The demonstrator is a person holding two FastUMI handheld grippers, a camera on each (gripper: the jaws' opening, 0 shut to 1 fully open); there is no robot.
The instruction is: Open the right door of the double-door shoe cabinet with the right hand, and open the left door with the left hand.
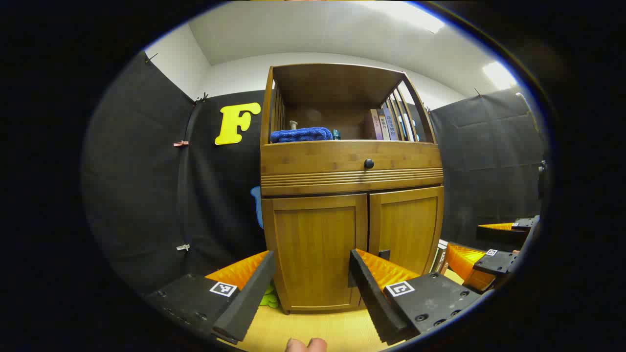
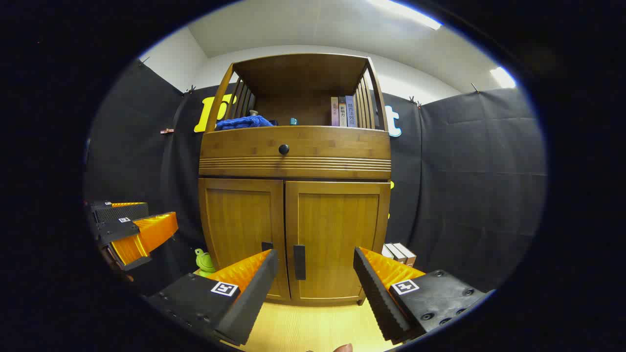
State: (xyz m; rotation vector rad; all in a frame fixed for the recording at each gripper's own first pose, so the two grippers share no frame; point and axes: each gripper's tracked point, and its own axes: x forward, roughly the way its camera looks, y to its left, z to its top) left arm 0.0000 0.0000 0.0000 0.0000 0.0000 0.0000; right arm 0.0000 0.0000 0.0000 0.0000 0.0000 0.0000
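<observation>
Jaws spread on left gripper [image 1: 310, 286] & right gripper [image 2: 315, 283], ribbed pads, both panelled wooden cabinet [image 2: 293, 215] doors closed

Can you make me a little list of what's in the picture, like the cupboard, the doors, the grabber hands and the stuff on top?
cabinet: wooden shoe cabinet, standing on a pale floor
left door: closed
right door: closed
right door handle: dark, untouched
left gripper: open, facing the left door, not touching
right gripper: open, facing the right door, not touching
top shelf: blue cloth, books
beside cabinet: green toy
</observation>
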